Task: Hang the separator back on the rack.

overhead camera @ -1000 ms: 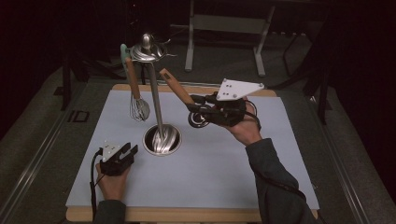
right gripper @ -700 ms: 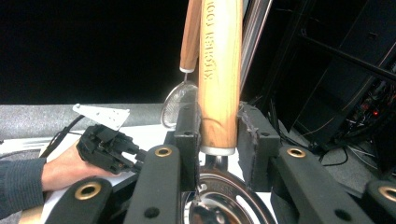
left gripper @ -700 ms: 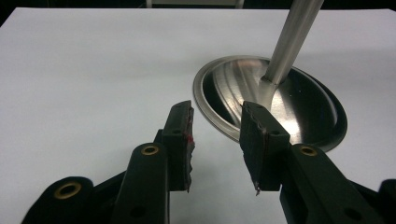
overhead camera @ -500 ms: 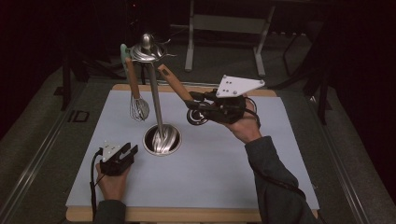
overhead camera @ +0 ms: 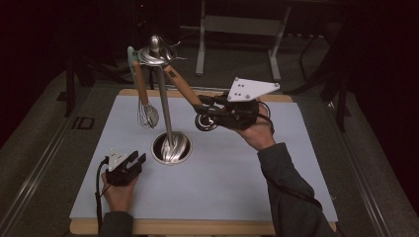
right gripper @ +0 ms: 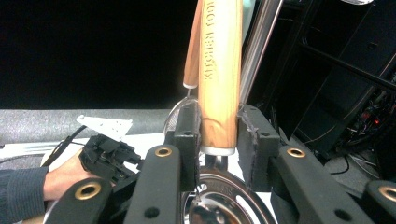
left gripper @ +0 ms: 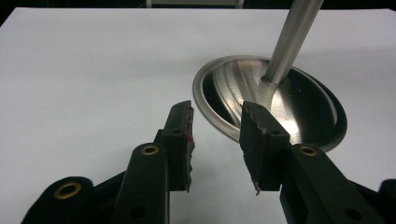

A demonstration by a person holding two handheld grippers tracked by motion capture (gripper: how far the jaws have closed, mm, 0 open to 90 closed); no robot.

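- Right gripper [right gripper: 217, 135] jaws clamped on wooden-handled utensil [overhead camera: 184, 89], up at stand [overhead camera: 163, 106] top near mat's [overhead camera: 296, 148] far edge.
- Left gripper [left gripper: 215, 140] jaws wide, empty, near front-left corner.
- Step: utensil's upper end at the hook, on or off unclear.
- Next: steady the handle, avoid bumping whisk [overhead camera: 146, 114].

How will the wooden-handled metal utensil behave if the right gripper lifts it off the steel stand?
The wooden-handled utensil probably stays stiff, its handle runs straight. The right gripper holds smooth wood near the metal head, so it may slip or pivot. The tall steel stand looks top-heavy but has a wide round base, so tipping seems unlikely.
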